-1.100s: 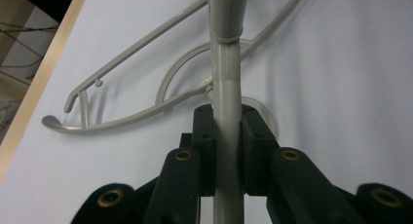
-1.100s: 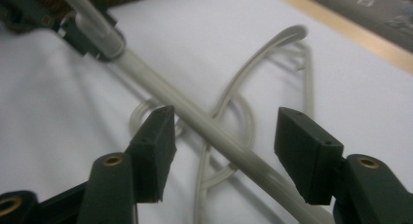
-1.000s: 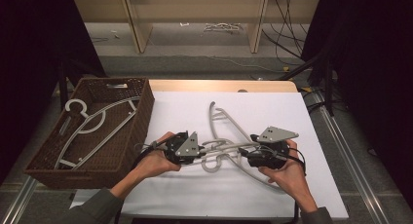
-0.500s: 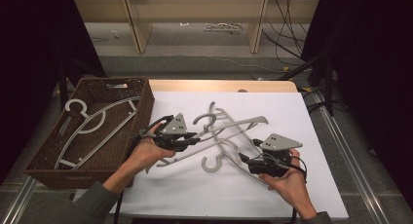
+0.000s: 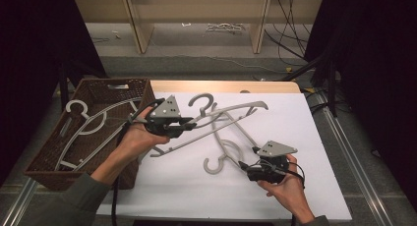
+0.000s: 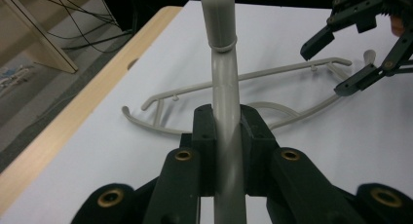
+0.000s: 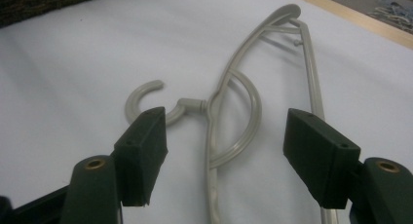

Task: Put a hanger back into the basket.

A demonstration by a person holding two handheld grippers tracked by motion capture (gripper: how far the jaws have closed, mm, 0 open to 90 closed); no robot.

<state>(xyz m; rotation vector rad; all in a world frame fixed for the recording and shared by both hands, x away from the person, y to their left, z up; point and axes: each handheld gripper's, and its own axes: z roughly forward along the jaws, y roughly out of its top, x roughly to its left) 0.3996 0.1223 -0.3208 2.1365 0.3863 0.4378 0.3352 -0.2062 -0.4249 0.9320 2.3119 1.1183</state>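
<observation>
Grey plastic hanger, centre of the high view, lifted off the white sheet, hook toward the top of frame. Left gripper clenched on one of its arms; in the left gripper view the rounded grey bar runs straight up between the pressed pads. Second hanger lies flat on the sheet, lower centre, hook toward the bottom. Right gripper, lower right, released: jaws have just been opening and stand spread on either side of that hanger in the right gripper view, touching nothing. Brown basket at the left edge holds a white hanger. Bare sheet along the right and bottom.
</observation>
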